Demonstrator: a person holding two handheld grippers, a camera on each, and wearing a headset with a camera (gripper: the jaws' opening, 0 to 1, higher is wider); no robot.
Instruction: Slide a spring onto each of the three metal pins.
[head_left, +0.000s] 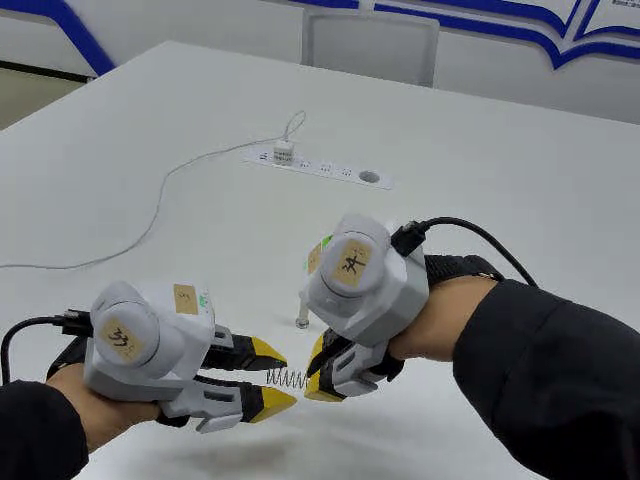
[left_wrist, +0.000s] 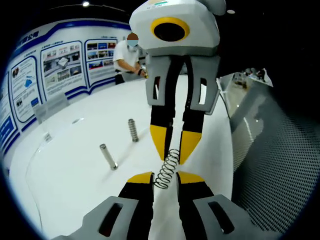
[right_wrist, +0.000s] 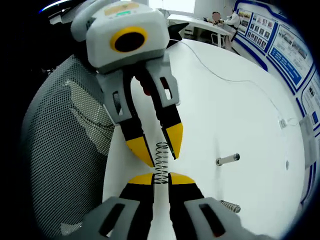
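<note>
- The right gripper (right_wrist: 161, 179) has its jaws pinched on one end of the spring (head_left: 288, 378), which hangs in the air just above the desk (head_left: 150, 150)
- The left gripper (left_wrist: 166, 179) has its jaws part open around the spring's other end; I cannot tell if they touch the coils
- To do this well, I judge: keep one firm grip without squashing the coils, line the free end up over the bare pin (left_wrist: 107, 156), then lower it straight down
- The left gripper view shows a second pin (left_wrist: 133, 130) already wearing a spring, beyond the bare one; the head view has one pin standing just beside the right gripper
</note>
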